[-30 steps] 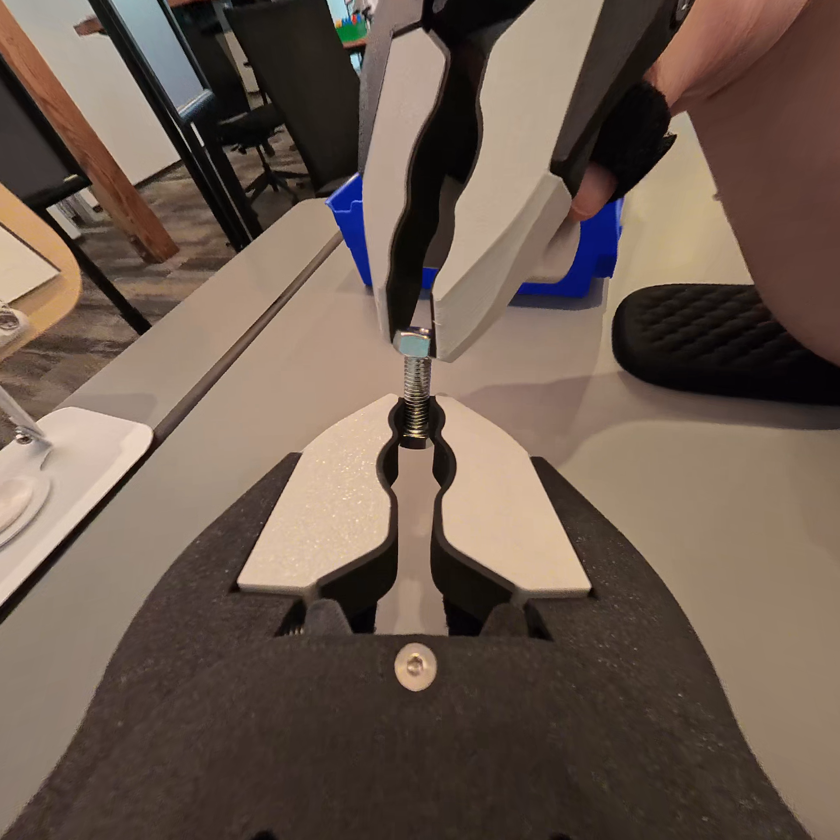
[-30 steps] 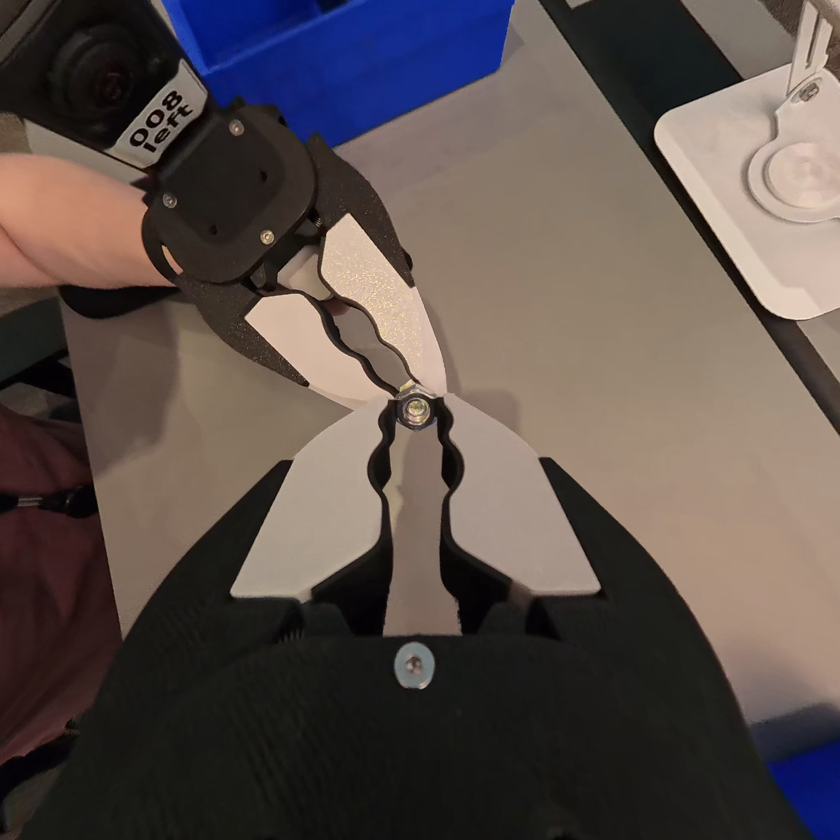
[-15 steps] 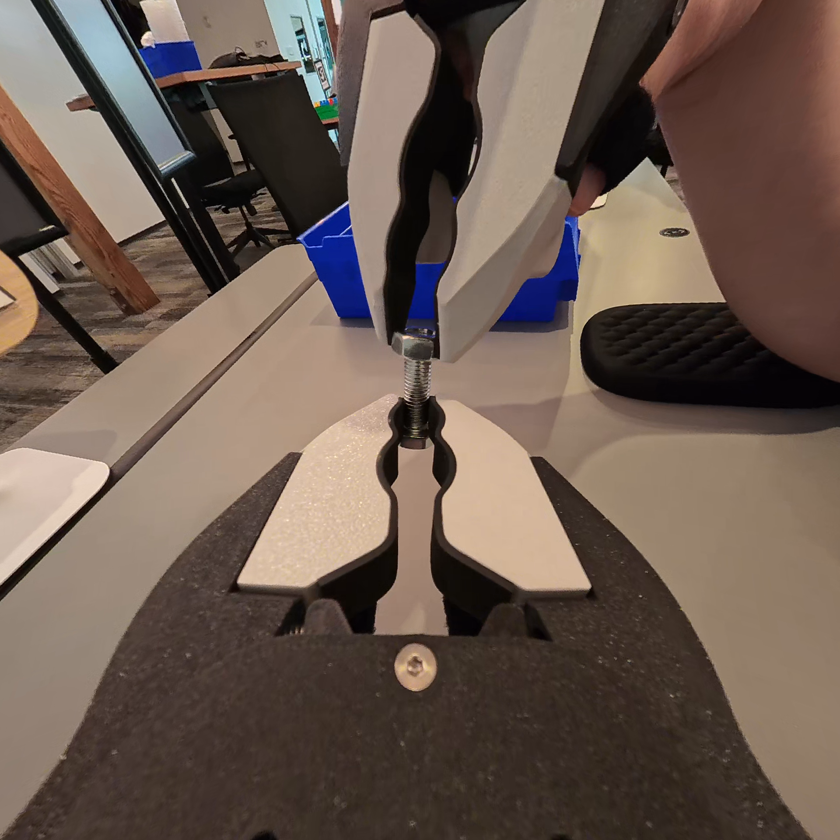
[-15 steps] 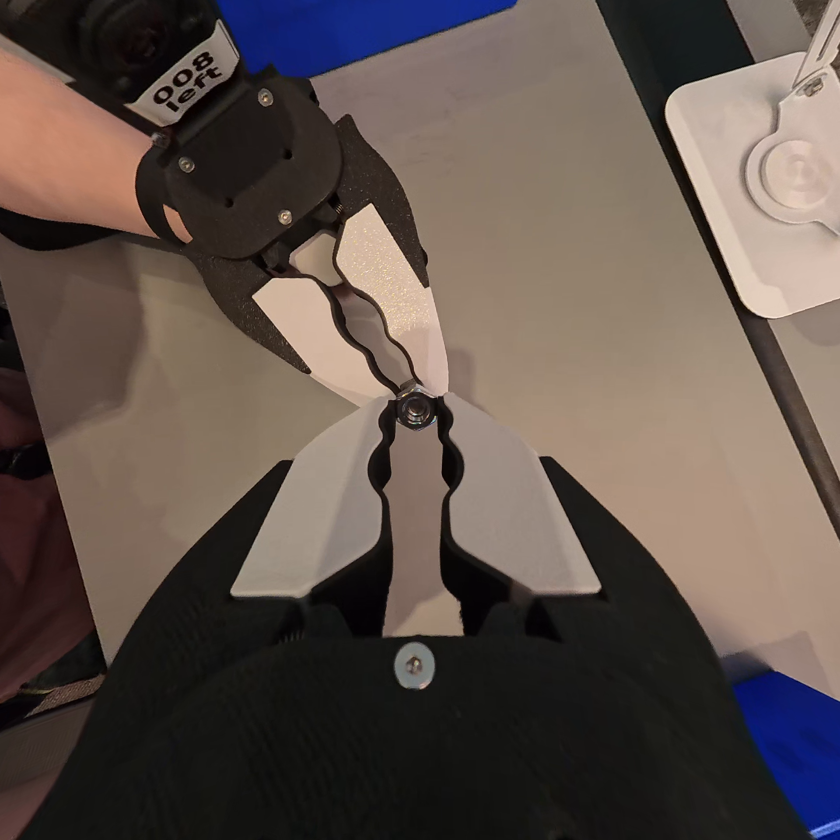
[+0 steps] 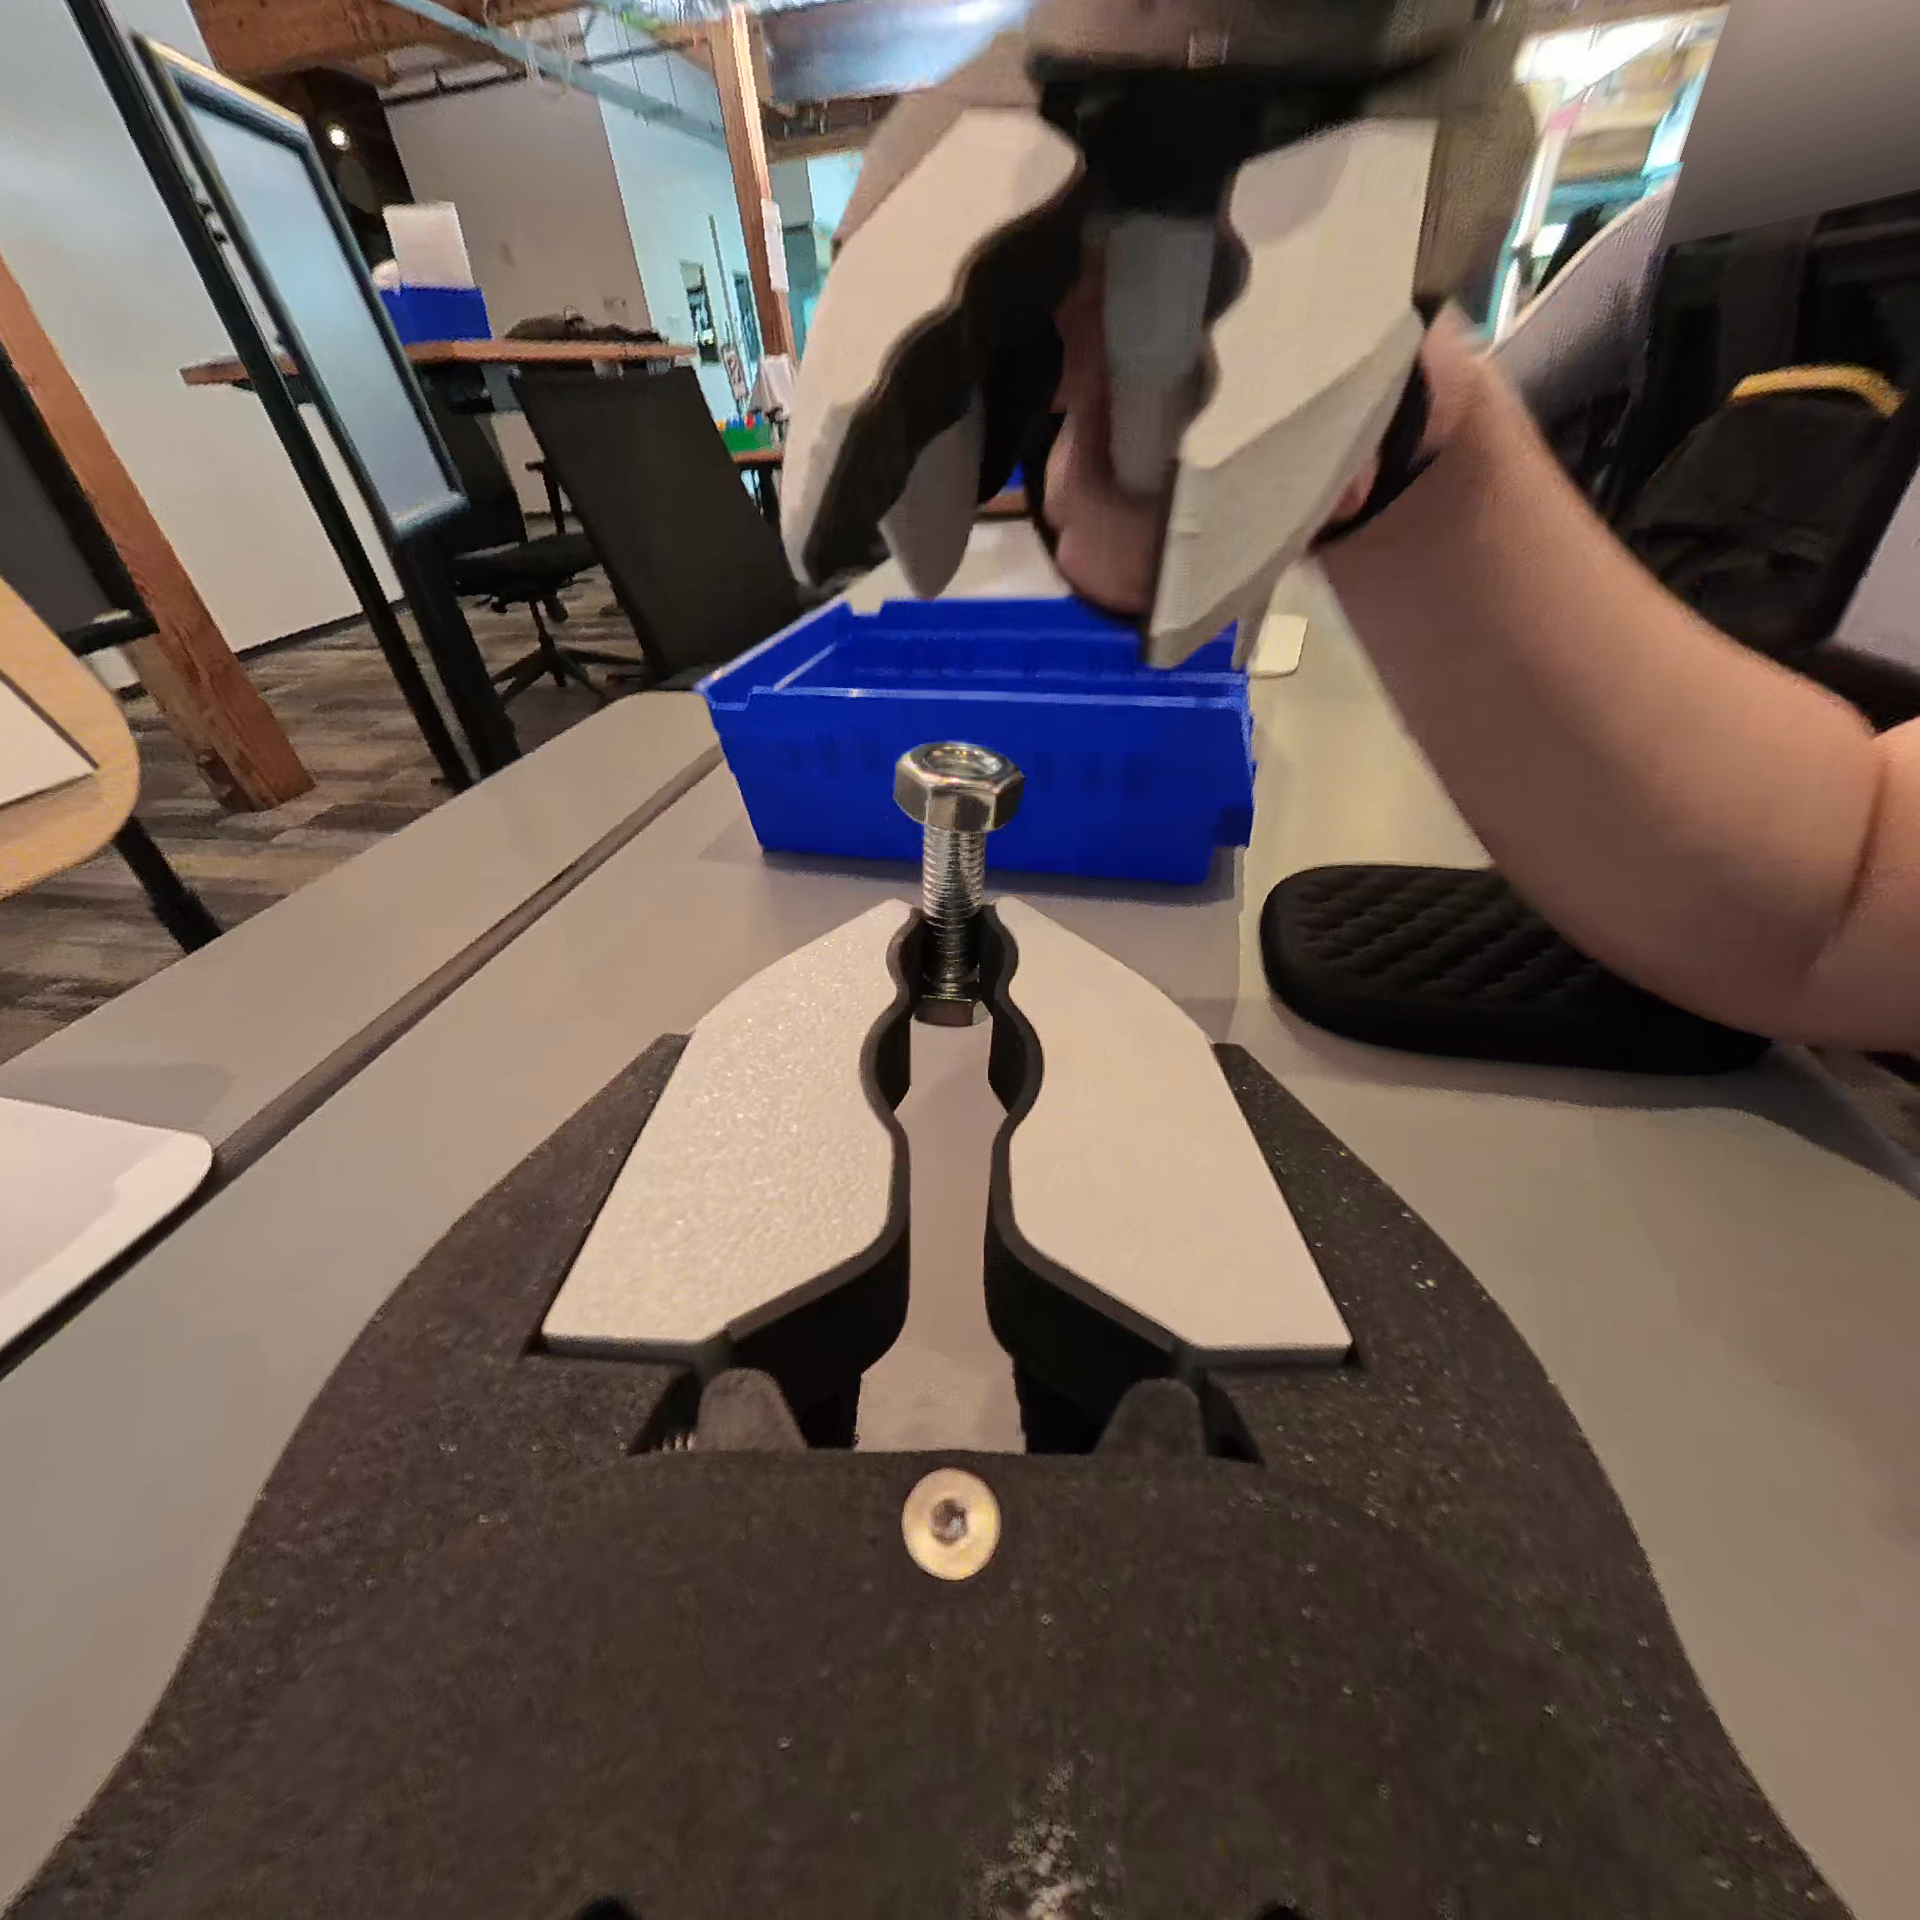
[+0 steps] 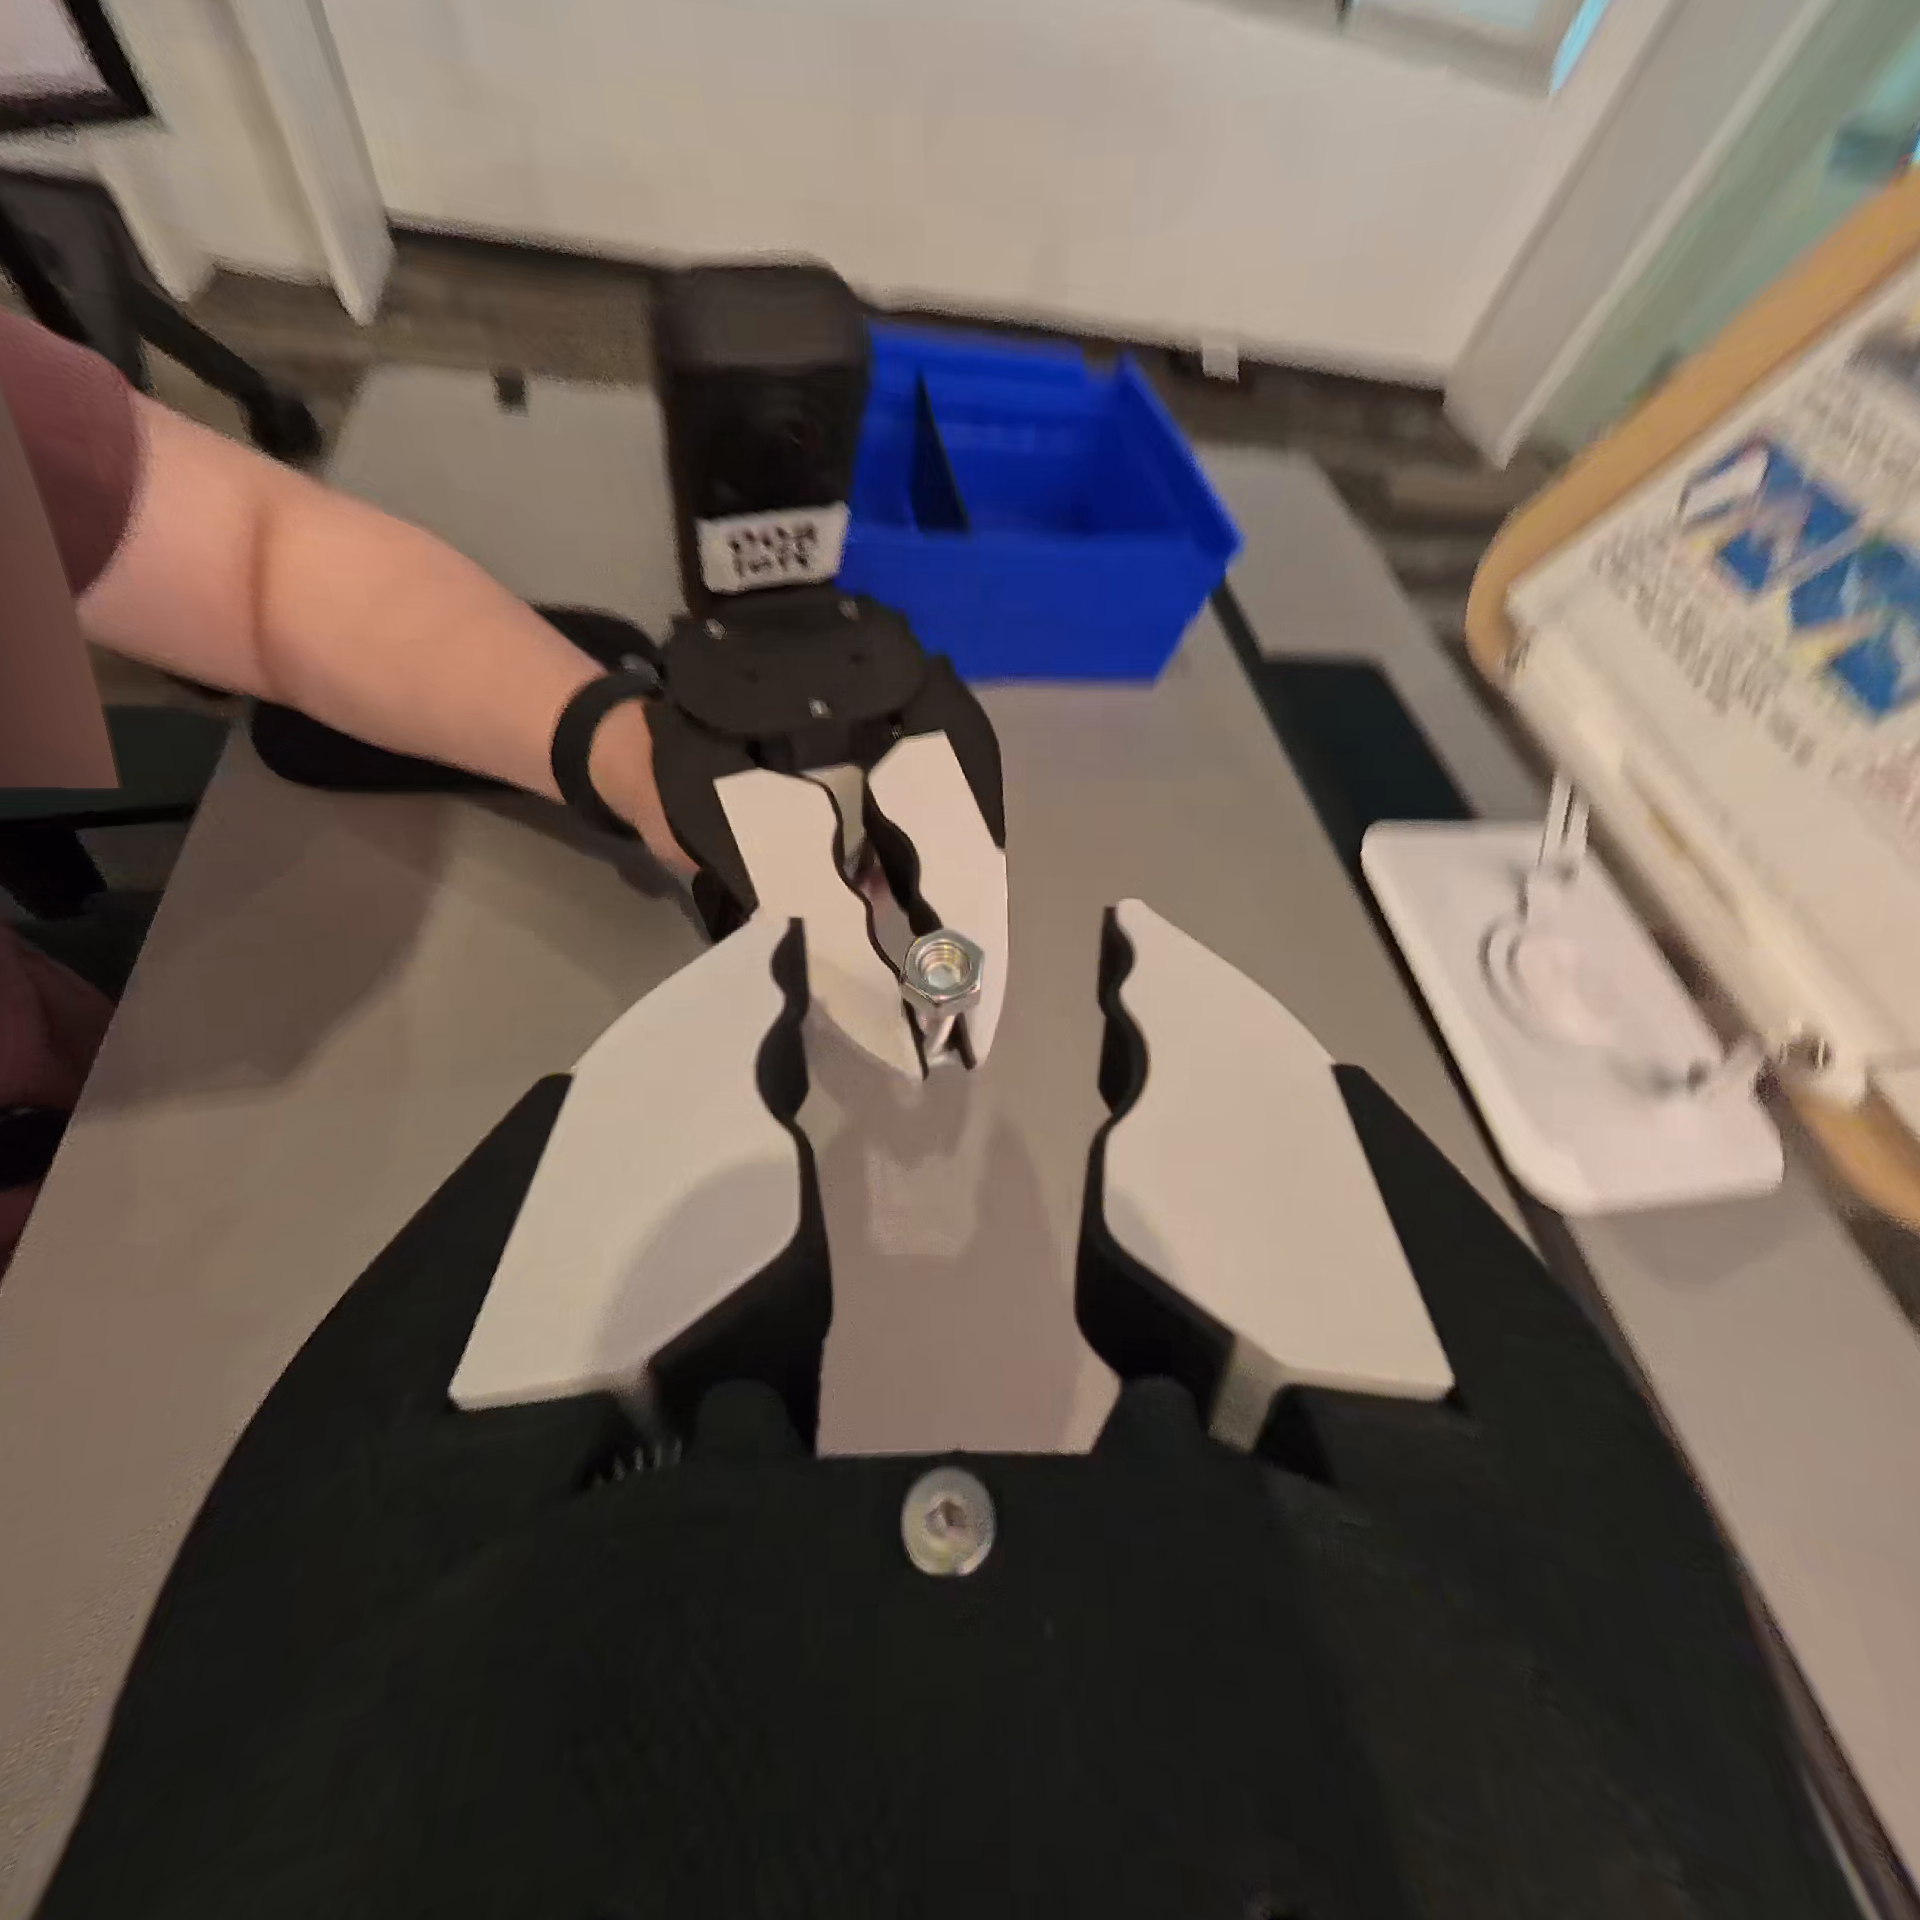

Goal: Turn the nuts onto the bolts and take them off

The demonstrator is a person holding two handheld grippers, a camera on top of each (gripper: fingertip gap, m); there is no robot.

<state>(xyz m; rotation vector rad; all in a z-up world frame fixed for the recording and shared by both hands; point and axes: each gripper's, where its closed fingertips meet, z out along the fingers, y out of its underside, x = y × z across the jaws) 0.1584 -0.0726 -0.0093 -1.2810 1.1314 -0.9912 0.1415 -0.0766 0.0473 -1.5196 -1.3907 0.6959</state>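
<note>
A silver bolt (image 5: 951, 883) stands upright with a hex nut (image 5: 958, 788) at its top end. My left gripper (image 5: 951, 920) is shut on the bolt's lower part, just above the grey table (image 5: 1558, 1299). My right gripper (image 5: 997, 613) is open and empty, blurred, above and behind the nut. In the right wrist view, my right gripper (image 6: 956, 925) is open with its fingertips (image 6: 1127, 920) on either side of the nut (image 6: 943, 971), not touching it. The left gripper (image 6: 940, 1060) holds the bolt (image 6: 938, 1031) there.
A blue bin (image 5: 997, 727) stands on the table behind the bolt and also shows in the right wrist view (image 6: 1039, 561). A black padded rest (image 5: 1455, 956) lies at the right under a forearm. A white stand base (image 6: 1558, 1039) holds a tilted board (image 6: 1766, 623). Some 6 cm of space lies between my two pairs of fingers.
My right gripper has let go of the nut, opened, and drawn up and back from it. The nut stays on the bolt's top. The left gripper still holds the bolt.
</note>
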